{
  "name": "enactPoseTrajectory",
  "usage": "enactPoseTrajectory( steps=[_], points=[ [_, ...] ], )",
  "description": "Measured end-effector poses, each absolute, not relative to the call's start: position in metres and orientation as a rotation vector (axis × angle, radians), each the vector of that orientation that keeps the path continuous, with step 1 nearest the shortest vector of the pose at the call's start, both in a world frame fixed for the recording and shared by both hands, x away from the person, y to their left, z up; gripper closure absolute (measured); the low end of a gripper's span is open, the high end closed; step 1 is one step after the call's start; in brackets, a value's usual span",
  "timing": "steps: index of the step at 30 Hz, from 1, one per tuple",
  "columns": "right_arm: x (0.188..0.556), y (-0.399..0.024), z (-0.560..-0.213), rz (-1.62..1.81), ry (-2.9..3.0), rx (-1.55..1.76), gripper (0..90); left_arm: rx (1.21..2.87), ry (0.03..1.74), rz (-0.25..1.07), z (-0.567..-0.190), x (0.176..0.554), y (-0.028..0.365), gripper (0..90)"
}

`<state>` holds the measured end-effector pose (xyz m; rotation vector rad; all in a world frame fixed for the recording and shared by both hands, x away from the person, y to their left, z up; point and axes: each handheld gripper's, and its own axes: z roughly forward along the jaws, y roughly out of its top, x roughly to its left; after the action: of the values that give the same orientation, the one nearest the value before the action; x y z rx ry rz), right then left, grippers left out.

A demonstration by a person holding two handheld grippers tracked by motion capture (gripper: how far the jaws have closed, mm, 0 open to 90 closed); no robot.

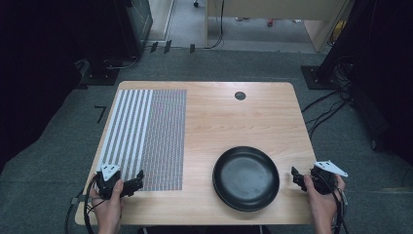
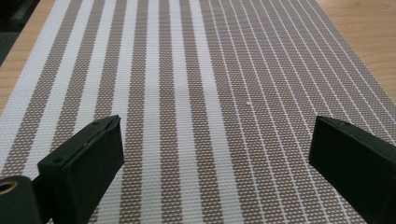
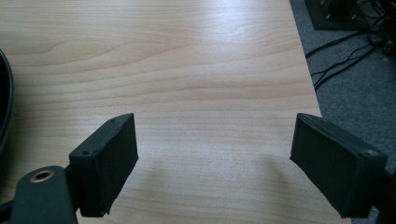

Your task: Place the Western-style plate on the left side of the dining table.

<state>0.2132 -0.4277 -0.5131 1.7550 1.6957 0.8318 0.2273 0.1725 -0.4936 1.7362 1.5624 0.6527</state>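
A light wooden table [image 1: 224, 117] stands on grey carpet [image 1: 48, 161], with cables [image 1: 326, 109] trailing off the table's right side. A striped woven placemat [image 1: 146, 136] covers the table's left part, and 1 empty black plate [image 1: 246, 178] sits near its front right. The left claw [image 1: 139, 176] hovers over the placemat's front edge, jaws wide. The right claw [image 1: 295, 174], also wide, is just right of the plate.

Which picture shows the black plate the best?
The high view shows it best: the whole round black plate sits on the wooden table near its front edge, beside the right gripper. The right gripper view catches just a dark sliver of its rim at the left edge. The left gripper view looks across the striped mat.
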Motion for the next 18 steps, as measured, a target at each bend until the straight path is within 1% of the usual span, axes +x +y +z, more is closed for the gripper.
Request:
enactPoseTrajectory(
  steps=[11, 18],
  points=[
    [0.21, -0.416, -0.505, 0.872, 1.691, 1.722, 14.4, 1.773, 1.501, 0.632, -0.49, 0.23, 0.149, 3.0],
    [0.207, -0.414, -0.502, 0.895, 1.675, 1.718, 16.2, 1.79, 1.469, 0.613, -0.489, 0.232, 0.136, 3.0]
  ],
)
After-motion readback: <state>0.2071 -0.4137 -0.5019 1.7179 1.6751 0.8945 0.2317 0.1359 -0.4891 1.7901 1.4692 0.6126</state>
